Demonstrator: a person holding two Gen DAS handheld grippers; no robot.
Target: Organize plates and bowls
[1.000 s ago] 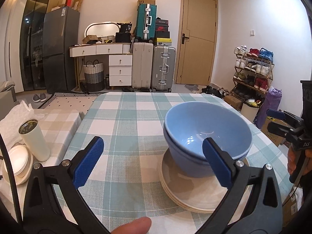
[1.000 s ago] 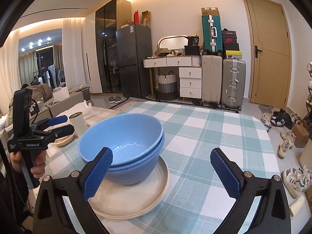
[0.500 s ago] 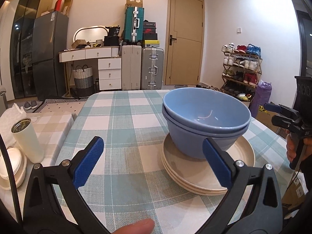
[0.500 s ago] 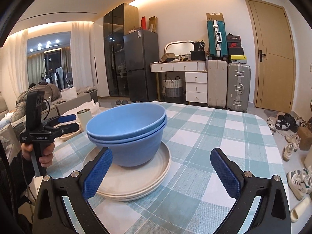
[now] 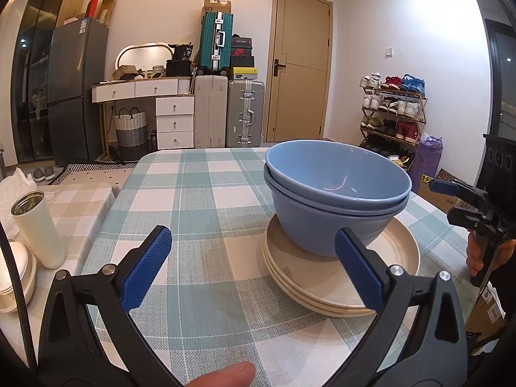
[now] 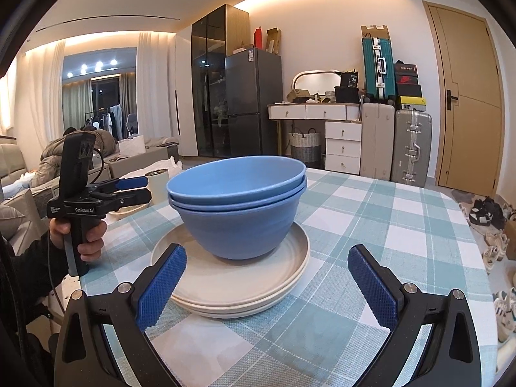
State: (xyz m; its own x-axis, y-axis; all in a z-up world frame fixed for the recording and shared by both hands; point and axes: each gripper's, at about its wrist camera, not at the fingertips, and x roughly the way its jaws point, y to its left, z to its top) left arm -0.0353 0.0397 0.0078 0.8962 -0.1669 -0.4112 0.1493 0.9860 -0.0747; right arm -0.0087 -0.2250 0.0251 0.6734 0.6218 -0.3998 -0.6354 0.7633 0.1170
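Two nested blue bowls (image 5: 335,193) sit on a stack of cream plates (image 5: 342,287) on the checked tablecloth (image 5: 200,193). The bowls (image 6: 238,206) and the plates (image 6: 238,287) also show in the right wrist view. My left gripper (image 5: 254,267) is open and empty, low over the table in front of the stack and to its left. My right gripper (image 6: 267,280) is open and empty, low over the table just in front of the plates. Each gripper shows in the other's view, held at the table's side: the right gripper (image 5: 451,193) and the left gripper (image 6: 129,190).
A white tumbler (image 5: 37,229) and stacked white dishes (image 5: 16,274) stand on a side surface left of the table. Suitcases (image 5: 229,113), a dresser, a fridge and a shoe rack (image 5: 393,116) stand beyond the table. The table's right edge (image 6: 483,258) drops to the floor.
Both grippers have dropped lower towards the table, so the bowls and plates now appear more side-on. Bowls and plates have not moved.
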